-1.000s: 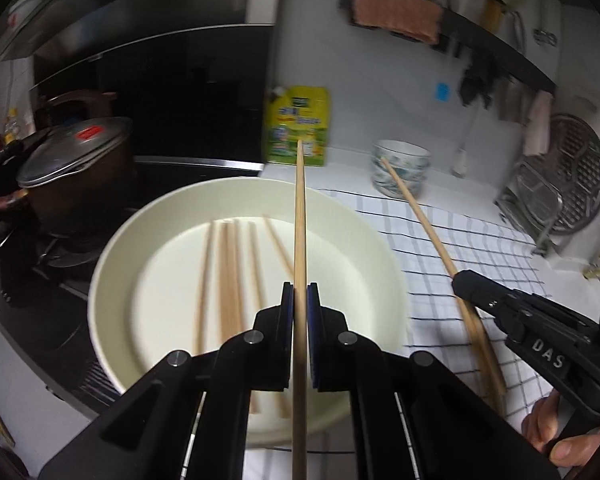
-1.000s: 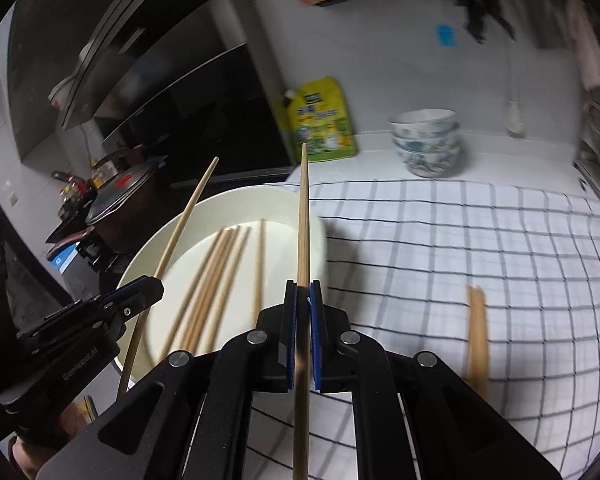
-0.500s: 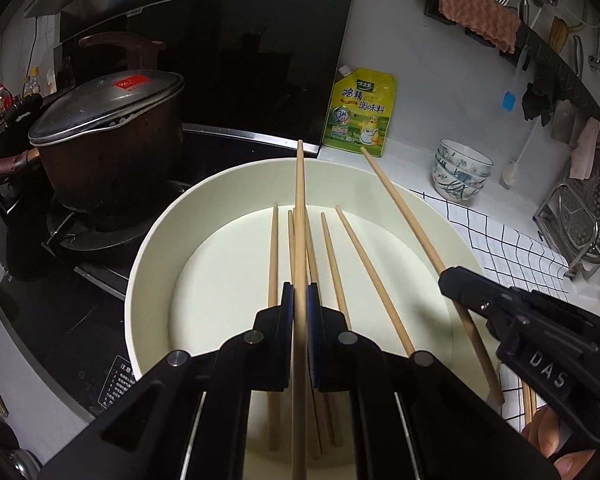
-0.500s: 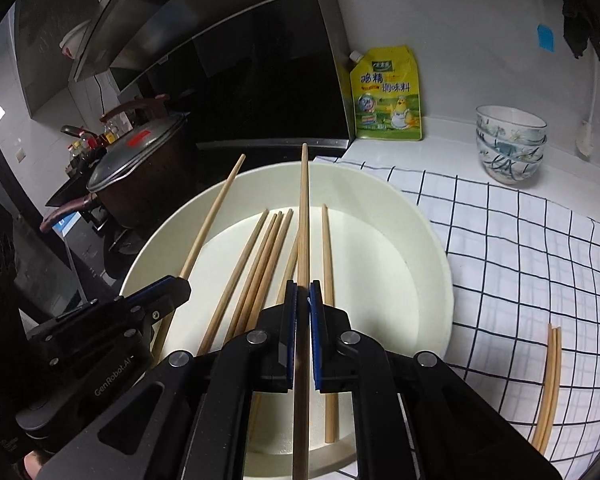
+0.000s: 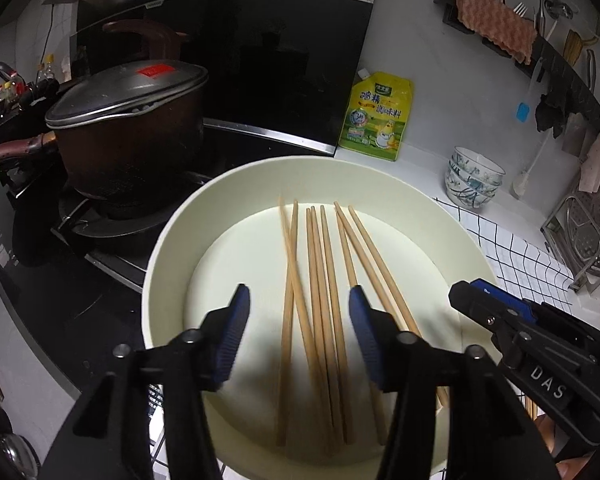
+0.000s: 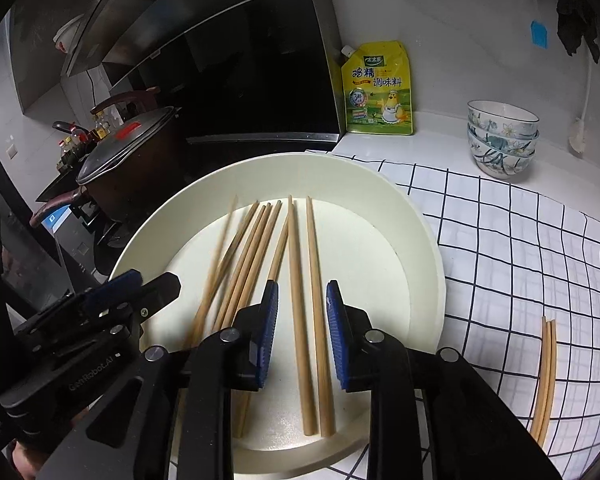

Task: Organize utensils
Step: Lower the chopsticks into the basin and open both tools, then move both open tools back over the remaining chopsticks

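Both the left tongs and right tongs have just been opening and now stand apart and empty over the cream bowl, each chopstick released among the chopsticks inside, while two more chopsticks wait on the checked tabletop.

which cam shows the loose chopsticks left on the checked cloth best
The right wrist view: the pair of chopsticks lies in plain sight on the checked cloth, right of the plate. In the left wrist view, only a sliver of them shows behind the right tool.
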A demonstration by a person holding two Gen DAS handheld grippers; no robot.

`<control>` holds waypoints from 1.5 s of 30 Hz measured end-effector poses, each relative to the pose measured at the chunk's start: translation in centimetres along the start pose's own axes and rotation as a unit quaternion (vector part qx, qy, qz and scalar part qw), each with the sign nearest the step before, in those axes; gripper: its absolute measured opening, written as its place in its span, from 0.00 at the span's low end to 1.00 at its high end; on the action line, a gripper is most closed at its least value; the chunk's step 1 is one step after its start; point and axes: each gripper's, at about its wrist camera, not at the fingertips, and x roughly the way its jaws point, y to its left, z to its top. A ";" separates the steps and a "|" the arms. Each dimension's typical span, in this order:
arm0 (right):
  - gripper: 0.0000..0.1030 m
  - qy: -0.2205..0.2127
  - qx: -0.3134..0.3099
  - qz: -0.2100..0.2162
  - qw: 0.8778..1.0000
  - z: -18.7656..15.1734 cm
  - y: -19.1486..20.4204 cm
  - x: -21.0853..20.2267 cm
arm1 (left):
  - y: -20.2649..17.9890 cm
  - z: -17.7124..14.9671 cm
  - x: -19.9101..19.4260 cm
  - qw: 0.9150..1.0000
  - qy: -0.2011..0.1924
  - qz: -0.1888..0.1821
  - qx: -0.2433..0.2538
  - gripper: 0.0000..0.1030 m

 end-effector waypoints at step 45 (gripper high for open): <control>0.38 -0.010 0.106 -0.113 0.988 -12.8 -14.9 -11.1 | -14.6 -9.6 -5.7 0.989 0.020 -0.077 0.127 0.79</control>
